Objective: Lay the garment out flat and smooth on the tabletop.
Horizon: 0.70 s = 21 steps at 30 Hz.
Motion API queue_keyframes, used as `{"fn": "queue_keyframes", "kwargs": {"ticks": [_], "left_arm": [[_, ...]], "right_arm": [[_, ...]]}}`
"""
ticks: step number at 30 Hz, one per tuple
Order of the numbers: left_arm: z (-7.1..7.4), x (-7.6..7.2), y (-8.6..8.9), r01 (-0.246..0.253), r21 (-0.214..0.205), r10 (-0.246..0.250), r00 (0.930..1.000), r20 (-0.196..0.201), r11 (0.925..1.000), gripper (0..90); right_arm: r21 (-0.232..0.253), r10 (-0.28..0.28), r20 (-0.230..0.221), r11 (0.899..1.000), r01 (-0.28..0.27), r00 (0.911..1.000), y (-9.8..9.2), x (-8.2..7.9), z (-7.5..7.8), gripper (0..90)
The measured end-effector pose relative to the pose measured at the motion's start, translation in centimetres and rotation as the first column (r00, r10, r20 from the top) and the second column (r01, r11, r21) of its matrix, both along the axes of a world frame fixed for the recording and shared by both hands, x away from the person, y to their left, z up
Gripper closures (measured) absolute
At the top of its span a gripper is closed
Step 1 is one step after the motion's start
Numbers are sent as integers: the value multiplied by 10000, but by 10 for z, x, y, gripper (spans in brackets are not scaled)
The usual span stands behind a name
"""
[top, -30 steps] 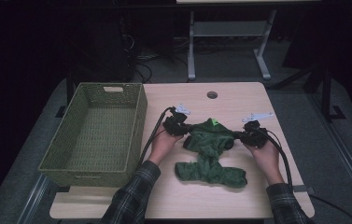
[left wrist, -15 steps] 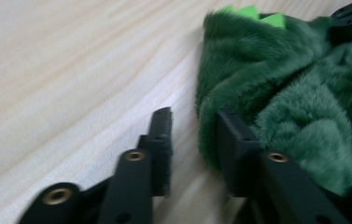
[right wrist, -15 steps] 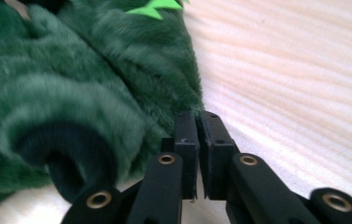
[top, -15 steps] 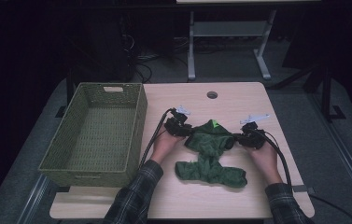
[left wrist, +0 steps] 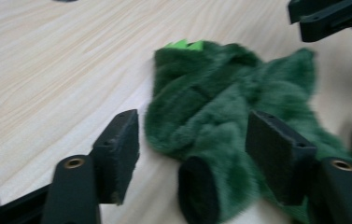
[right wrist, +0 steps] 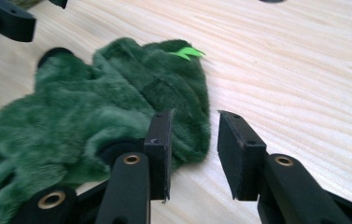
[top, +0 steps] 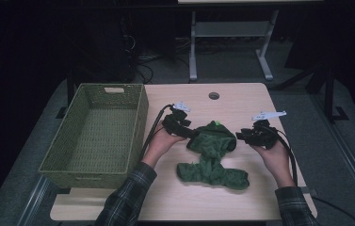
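Green plush garment (top: 211, 153) lying folded on the wooden table (top: 241, 101) between both tools, just right of the woven basket (top: 95, 134) and apart from it. Left gripper (left wrist: 192, 144) jaws spread after just opening, fur and a dark cuff between them but no pad pressing; right gripper (right wrist: 193, 149) jaws likewise just parted, gap bare, left pad brushing the garment's edge. Likely trouble: fold springing loose once released, or fur snagging on a rising pad and dragging the top layer askew.
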<state>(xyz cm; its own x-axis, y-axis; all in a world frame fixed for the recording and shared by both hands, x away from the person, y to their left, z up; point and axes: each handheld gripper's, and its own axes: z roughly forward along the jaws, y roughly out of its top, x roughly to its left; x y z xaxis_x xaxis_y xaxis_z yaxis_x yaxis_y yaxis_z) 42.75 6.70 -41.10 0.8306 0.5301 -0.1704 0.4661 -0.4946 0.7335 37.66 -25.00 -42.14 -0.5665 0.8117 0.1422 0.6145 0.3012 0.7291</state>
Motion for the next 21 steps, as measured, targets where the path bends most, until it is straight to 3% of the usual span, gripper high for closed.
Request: {"fn": "queue_keyframes", "kwargs": {"ticks": [1,5,8,12,17,21], "left_arm": [[2,-3,1,37,-69,-37,10000,14,10000,306],[9,-18,3,270,272,-269,9996,-37,9993,187],[11,-32,6,499,469,-504,9987,92,9977,145],[9,-49,10,669,456,-683,9972,295,9967,133],[8,-70,20,694,142,-701,9960,548,9975,132],[2,-85,27,743,197,-754,9951,646,9970,132]], "right_arm": [[-19,51,65,10000,-51,10000,0,-1,2,639],[147,212,132,9997,-214,9997,0,-9,9,614],[207,367,215,9991,-372,9991,2,-15,14,601],[264,621,319,9977,-630,9976,8,-24,19,596],[484,1023,342,9934,-1039,9942,17,-33,22,597],[625,1349,338,9886,-1368,9903,27,-37,24,597]]}}
